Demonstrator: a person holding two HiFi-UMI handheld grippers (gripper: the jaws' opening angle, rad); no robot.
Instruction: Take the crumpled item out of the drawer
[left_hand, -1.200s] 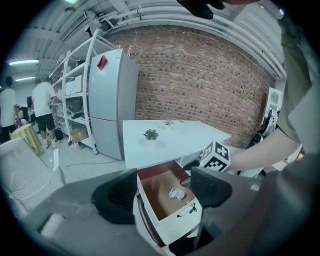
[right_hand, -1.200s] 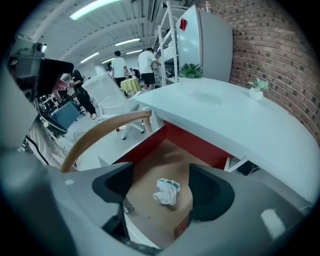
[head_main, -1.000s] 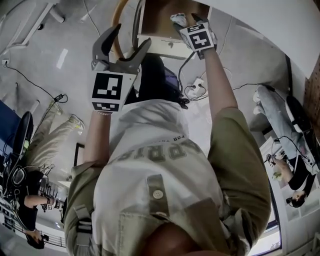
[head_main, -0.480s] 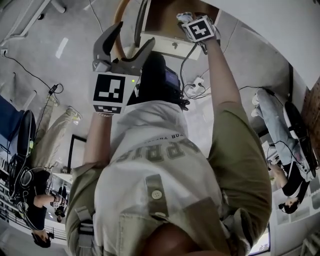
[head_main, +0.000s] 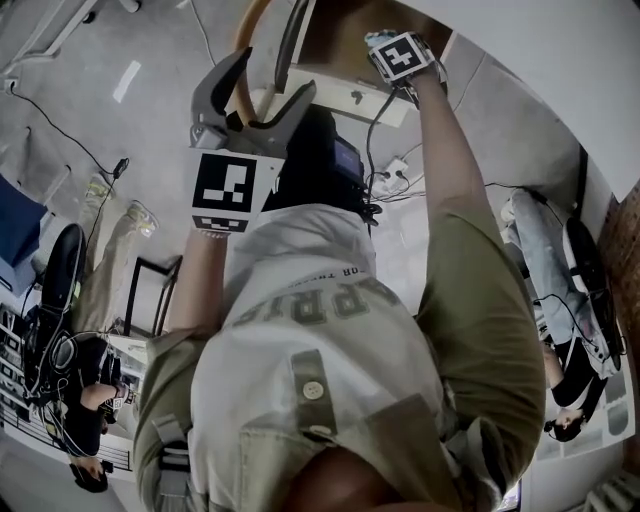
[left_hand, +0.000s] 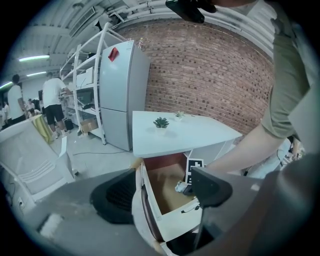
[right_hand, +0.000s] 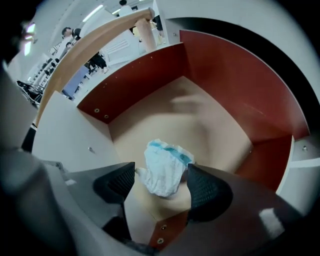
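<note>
The crumpled item (right_hand: 165, 167) is a white wad with a blue stripe, lying on the tan floor of the pulled-out drawer (right_hand: 225, 85), near its front corner. My right gripper (right_hand: 160, 186) reaches down into the drawer, open, one jaw on each side of the wad, close to it. In the head view only its marker cube shows, over the drawer (head_main: 335, 50). My left gripper (head_main: 272, 75) hangs open and empty in front of the drawer. The left gripper view shows the drawer (left_hand: 180, 220) between its jaws, and the wad (left_hand: 181, 186) inside.
The drawer belongs to a white table (left_hand: 180, 132) with small potted plants on top. A grey fridge (left_hand: 122, 95) and shelving stand by a brick wall. People stand far left. A pale chair (left_hand: 30, 160) is near. Cables (head_main: 395, 175) lie on the floor.
My right gripper has gone further forward and down into the drawer. The left gripper has drifted slightly right and stayed open.
</note>
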